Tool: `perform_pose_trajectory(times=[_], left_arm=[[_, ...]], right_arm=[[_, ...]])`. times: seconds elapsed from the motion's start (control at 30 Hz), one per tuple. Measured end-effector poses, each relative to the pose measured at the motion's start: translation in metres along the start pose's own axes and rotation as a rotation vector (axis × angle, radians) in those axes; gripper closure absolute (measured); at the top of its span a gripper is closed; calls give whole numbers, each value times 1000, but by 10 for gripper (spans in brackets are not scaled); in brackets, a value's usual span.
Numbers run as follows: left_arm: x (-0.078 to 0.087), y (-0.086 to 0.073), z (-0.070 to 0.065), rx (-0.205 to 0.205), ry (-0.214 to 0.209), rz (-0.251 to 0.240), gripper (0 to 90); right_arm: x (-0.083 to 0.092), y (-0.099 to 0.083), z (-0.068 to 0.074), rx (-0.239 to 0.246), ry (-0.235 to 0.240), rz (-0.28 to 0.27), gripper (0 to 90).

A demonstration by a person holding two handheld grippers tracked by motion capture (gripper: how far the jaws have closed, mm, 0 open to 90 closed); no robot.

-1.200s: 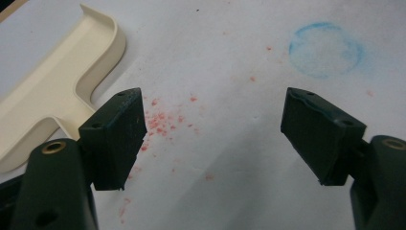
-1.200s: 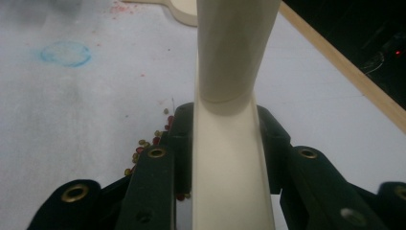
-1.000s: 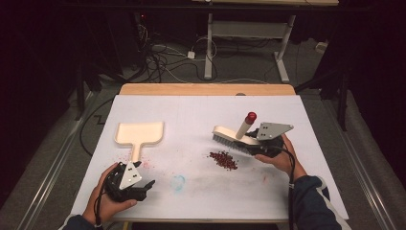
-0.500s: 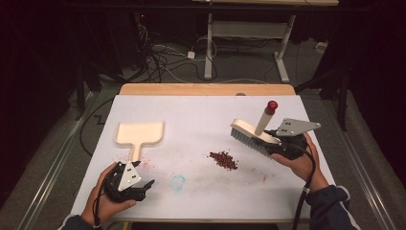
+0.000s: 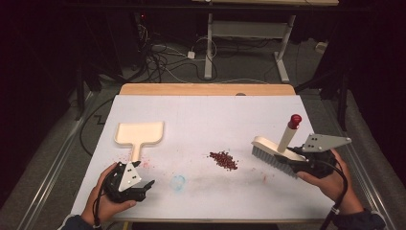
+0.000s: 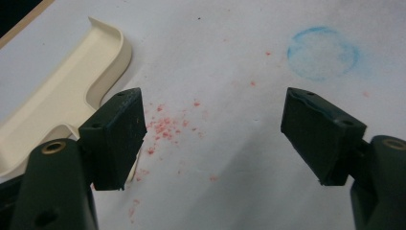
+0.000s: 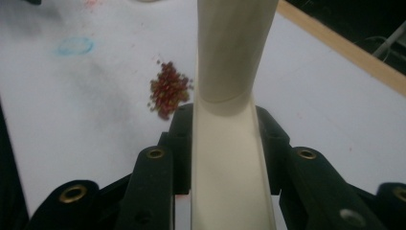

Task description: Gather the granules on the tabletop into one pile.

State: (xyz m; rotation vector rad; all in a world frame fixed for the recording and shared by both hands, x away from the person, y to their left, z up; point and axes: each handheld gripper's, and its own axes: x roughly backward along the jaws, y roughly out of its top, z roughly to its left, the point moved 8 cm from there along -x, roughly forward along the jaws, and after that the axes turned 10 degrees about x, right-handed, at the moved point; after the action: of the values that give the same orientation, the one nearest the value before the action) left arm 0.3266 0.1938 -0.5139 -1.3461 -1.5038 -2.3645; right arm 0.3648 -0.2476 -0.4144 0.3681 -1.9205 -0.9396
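Sliding rightward and lifting off the white table [image 5: 201, 120], the cream hand brush with a red-tipped handle [image 5: 275, 152] is staying clamped in the right gripper [image 5: 299, 165], now clear of the small pile of dark red beads [image 5: 223, 160]; the left gripper [image 5: 143, 188] is resting wide open just below the cream plastic dustpan [image 5: 140, 134].

Left tool [image 5: 143, 187] low, jaws wide apart; right tool [image 5: 292, 163] raised, jaws clamped.

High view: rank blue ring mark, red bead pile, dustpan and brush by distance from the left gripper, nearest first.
From the left gripper:
1. Blue ring mark, just to its right on the table.
2. Dustpan, behind it; its handle points towards the gripper.
3. Red bead pile, mid-table to the right.
4. Brush, far right, held in the right gripper.
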Motion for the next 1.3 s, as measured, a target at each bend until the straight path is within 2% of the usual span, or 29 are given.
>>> perform_pose_trajectory(times=[0.1, 0.2, 0.27, 0.4, 0.53, 0.7, 0.8, 0.9, 1.07, 1.1, 1.17, 1.2, 1.3], left_arm=[[-1, 0, 0, -1, 0, 5, 227], [-1, 0, -1, -1, -3, 7, 227], [-2, -1, -1, 0, -5, 9, 227], [-2, 0, -2, -1, -8, 10, 227], [-3, -1, -2, 1, -12, 15, 227], [-4, -1, -3, 1, -18, 18, 227], [-6, -1, -3, 3, -20, 23, 227], [-6, -1, -4, 2, -21, 28, 227], [-7, -2, -5, -2, -26, 33, 228], [-7, -2, -5, -2, -26, 35, 228], [-7, -2, -6, 2, -32, 34, 229], [-7, -2, -6, 2, -33, 35, 228], [-7, -2, -6, -2, -30, 34, 228]], right_arm=[[7, -11, 5, -30, 28, 29, 671], [12, -21, 11, -32, 46, 60, 671], [13, -27, 17, -41, 83, 62, 671], [13, -37, 25, -30, 148, 91, 671], [6, -45, 26, -16, 213, 131, 669], [-7, -50, 14, -32, 241, 153, 661], [-14, -49, -1, -19, 221, 157, 615], [-18, -43, -18, 1, 202, 135, 591], [-38, -44, -46, -7, 175, 202, 575], [-42, -45, -50, -11, 168, 209, 614], [-50, -45, -58, -9, 198, 179, 627], [-54, -45, -60, -48, 208, 179, 612], [-69, -50, -72, -51, 145, 255, 604]])
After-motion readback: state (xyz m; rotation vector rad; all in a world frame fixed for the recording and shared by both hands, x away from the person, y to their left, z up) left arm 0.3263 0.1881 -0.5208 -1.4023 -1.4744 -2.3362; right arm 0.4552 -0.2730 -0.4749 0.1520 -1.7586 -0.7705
